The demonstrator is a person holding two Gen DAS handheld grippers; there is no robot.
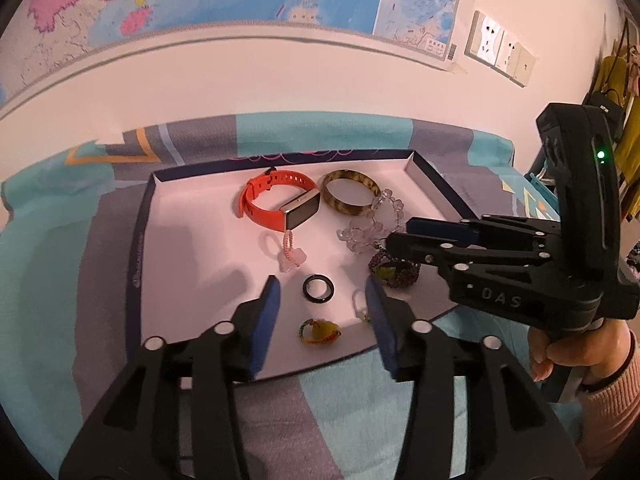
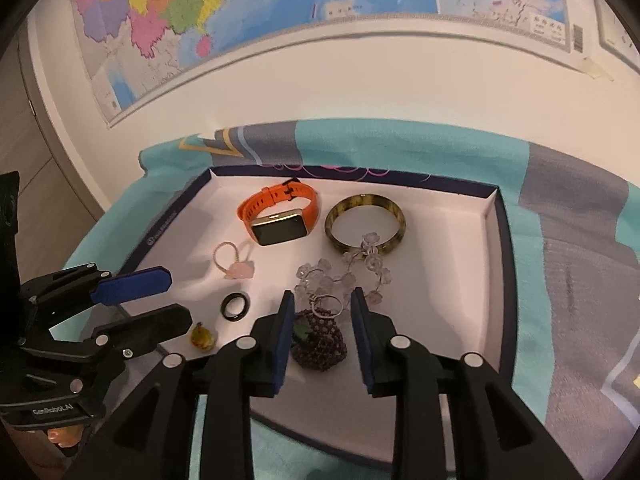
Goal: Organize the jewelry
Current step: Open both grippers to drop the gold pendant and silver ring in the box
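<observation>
Left wrist view: left gripper (image 1: 322, 292) spread wide over the near end of a shallow white tray (image 1: 192, 216) with dark blue walls, holding nothing. Black ring (image 1: 317, 288) lies between its blue pads; yellow-green ring (image 1: 319, 331) just nearer, small clear ring (image 1: 360, 307) against the right pad. Only this view shows the person's hand (image 1: 576, 354) in a pink sleeve gripping the right tool, plus wall sockets (image 1: 500, 48) and hanging yellow clothes (image 1: 628, 160) at far right.

Right wrist view: right gripper (image 2: 322, 300) open, moderate gap, nothing clamped, fingers either side of a dark purple beaded bracelet (image 2: 320, 344). A thin silver ring (image 2: 326, 307) sits on the bracelet's far edge, seen clearly only here; the left view has the right gripper (image 1: 394, 236) covering that spot. Left gripper (image 2: 156, 300) enters from the left, partly hiding the yellow-green ring (image 2: 203, 337).

Deeper in the tray: orange watch (image 2: 280, 216), mottled brown bangle (image 2: 365, 224), clear flower-bead bracelet (image 2: 344, 276) touching the bangle, pink hair tie (image 2: 234, 262). Green bit on the purple bracelet, possibly a charm, blurry. Tray rests on a teal-grey blanket (image 2: 560, 240); wall map (image 2: 240, 12) behind.
</observation>
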